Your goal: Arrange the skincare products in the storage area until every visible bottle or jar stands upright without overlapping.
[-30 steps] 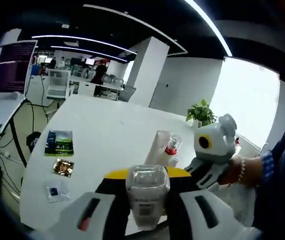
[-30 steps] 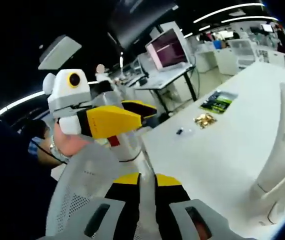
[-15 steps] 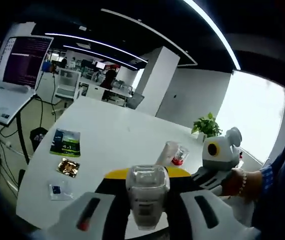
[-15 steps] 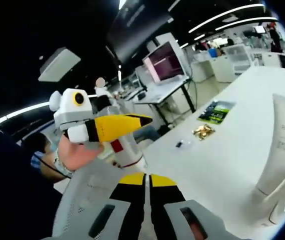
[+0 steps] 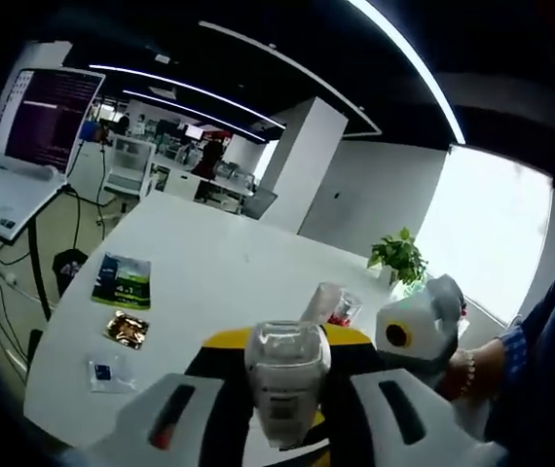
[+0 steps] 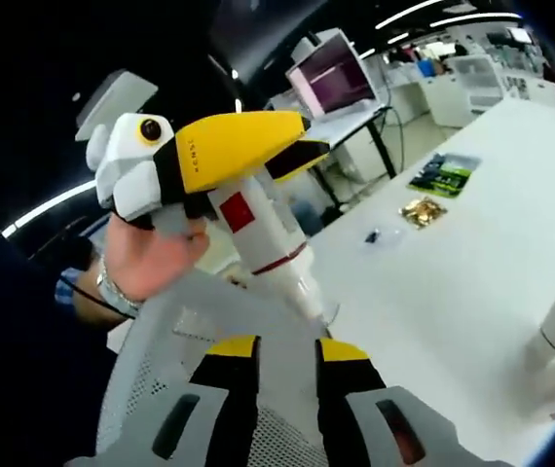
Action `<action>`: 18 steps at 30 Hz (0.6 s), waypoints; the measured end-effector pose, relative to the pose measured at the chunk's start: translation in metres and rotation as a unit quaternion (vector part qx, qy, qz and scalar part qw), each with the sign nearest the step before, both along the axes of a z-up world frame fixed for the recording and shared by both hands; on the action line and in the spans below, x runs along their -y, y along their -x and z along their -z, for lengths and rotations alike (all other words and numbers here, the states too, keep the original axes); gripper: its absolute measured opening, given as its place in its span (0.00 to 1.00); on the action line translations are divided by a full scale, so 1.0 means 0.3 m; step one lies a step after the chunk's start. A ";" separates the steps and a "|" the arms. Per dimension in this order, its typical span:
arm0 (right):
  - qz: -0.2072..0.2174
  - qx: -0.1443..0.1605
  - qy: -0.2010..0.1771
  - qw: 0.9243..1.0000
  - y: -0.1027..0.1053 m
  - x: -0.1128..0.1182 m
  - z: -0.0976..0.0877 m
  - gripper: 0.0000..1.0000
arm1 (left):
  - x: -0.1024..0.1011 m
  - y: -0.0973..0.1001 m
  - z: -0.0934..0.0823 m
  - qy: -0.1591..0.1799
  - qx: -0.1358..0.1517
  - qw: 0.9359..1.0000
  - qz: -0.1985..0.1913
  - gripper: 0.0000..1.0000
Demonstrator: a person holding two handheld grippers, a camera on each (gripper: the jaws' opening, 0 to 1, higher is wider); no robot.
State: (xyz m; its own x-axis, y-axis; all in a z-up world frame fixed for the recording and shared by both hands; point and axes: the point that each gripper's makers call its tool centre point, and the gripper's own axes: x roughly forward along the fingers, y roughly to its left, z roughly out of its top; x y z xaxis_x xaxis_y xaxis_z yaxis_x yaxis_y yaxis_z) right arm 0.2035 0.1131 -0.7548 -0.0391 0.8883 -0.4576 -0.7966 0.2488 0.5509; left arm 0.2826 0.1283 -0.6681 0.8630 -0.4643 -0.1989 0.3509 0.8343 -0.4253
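A white bottle is clamped in the left gripper, carried for upright placement (right gripper parted, empty).

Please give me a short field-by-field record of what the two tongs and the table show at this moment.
left tongs: shut on a clear-capped bottle, held above the white table
right tongs: open, holding nothing
bottle in right gripper view: white with a red label, tilted, cap end near the right tongs
on table: white tube, green packet, gold packet
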 end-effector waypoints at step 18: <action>0.206 0.083 -0.083 0.972 -0.315 0.139 -0.169 0.09 | 0.081 0.021 0.024 -0.005 -0.022 0.998 0.057 0.25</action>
